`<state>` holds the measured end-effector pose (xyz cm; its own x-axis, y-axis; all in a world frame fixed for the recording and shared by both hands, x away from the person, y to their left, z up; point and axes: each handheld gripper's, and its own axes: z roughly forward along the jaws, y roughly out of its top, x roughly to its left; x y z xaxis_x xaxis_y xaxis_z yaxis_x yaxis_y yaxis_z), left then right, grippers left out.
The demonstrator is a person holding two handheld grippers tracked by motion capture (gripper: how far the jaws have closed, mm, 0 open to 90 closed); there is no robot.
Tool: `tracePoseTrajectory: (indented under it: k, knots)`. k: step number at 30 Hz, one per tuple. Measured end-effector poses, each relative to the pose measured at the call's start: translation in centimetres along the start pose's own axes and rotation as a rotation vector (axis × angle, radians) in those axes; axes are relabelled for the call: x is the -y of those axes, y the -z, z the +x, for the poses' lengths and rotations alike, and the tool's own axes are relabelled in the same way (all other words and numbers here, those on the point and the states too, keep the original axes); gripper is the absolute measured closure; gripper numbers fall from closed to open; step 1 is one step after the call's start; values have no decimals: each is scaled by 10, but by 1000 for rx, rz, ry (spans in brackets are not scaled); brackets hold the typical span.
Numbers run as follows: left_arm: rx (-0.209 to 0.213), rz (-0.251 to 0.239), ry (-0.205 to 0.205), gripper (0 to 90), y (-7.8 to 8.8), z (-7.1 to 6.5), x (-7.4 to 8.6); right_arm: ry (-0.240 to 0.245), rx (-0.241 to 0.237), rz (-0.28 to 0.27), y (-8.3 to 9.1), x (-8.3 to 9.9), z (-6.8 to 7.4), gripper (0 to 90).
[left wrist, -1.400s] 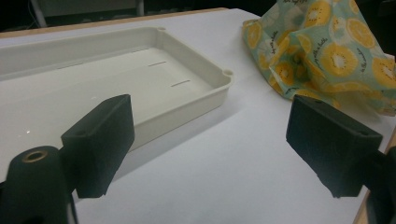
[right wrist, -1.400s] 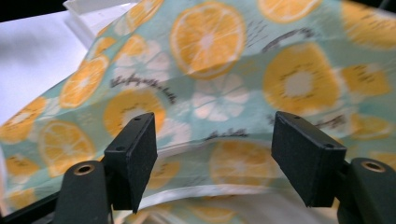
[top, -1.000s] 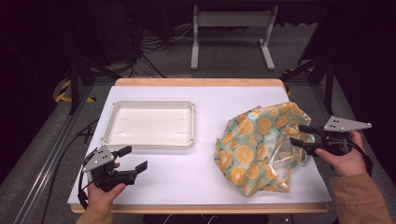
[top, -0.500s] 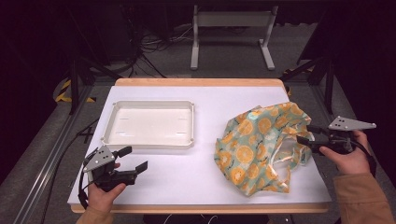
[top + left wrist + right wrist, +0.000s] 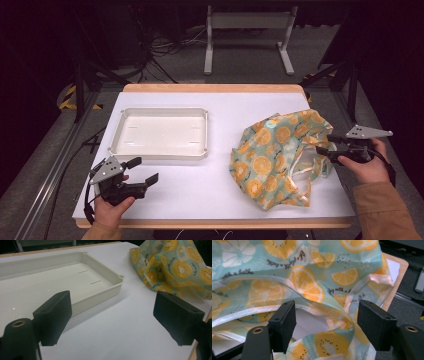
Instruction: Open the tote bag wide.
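Observation:
A crumpled cloth bag [image 5: 272, 157] with an orange-slice print on pale teal lies on the right half of the white table. My right gripper [image 5: 326, 144] is at its right edge and points left into the fabric. In the right gripper view the bag's rim and a fold [image 5: 332, 312] lie between the jaws of the right gripper [image 5: 325, 320]. The jaws have just been opening and the pads do not press on the cloth. My left gripper [image 5: 141, 170] rests near the front left of the table, wide open and with nothing in it [image 5: 112, 312].
A shallow cream tray [image 5: 120, 131] sits bare at the table's back left, its near corner [image 5: 117, 282] just beyond my left gripper. White tabletop [image 5: 200, 185] lies between tray and bag. The bag's pale handles [image 5: 305, 170] trail toward the front right edge.
My right gripper has shifted slightly at the bag's right edge and sits a bit lower. The left gripper and the tray have not moved.

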<state>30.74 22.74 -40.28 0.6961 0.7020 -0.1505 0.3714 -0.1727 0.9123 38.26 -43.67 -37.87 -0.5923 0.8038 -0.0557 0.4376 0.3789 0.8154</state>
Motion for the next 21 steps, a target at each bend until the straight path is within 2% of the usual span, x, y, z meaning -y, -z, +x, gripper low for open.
tracePoseTrajectory:
  k: [6, 9, 13, 18, 21]
  knots:
    - [0, 8, 4, 159, 1, 0, 1, 3, 4, 33, -10, 3, -3, 369]
    - [-1, 4, 7, 159, 1, 0, 1, 5, 6, 45, -11, 3, -4, 436]
    - [0, 5, 7, 159, 1, -1, 1, 3, 2, 57, -9, 4, -6, 577]
    - [2, 12, -1, 159, 0, 0, 1, 1, 14, 86, -6, 6, -6, 799]
    - [2, 12, -2, 159, -1, -1, 0, 3, 15, 82, -4, 6, -6, 851]
